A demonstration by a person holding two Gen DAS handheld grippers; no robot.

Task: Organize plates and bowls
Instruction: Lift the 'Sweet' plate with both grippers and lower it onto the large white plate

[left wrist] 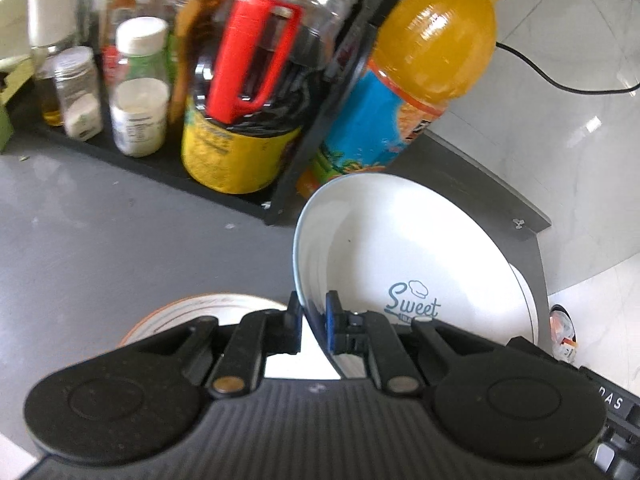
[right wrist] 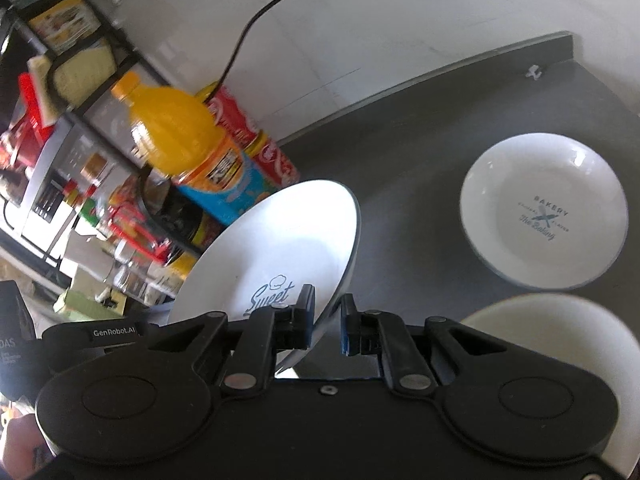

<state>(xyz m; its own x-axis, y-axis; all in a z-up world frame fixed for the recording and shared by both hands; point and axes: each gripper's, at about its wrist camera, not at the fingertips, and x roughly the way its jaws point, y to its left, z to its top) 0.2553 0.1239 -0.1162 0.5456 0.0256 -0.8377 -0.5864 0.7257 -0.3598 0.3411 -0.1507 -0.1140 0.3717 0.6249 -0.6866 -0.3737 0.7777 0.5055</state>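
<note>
A white "Sweet" plate (left wrist: 404, 256) is held tilted above the grey counter. My left gripper (left wrist: 314, 322) is shut on its left rim. My right gripper (right wrist: 326, 328) straddles the opposite rim of the same plate (right wrist: 280, 240), with a small gap showing at the right pad. A white "Bakery" plate (right wrist: 544, 212) lies flat on the counter to the right. A white bowl (right wrist: 600, 344) sits below the right gripper. An orange-rimmed bowl (left wrist: 192, 312) sits under the left gripper.
A black rack (left wrist: 280, 196) holds jars, a dark oil jug (left wrist: 248, 120) with a red handle and spice bottles. An orange drink bottle (left wrist: 416, 80) stands behind the plate. A red can (right wrist: 256, 140) and a black cable (right wrist: 256, 16) are by the wall.
</note>
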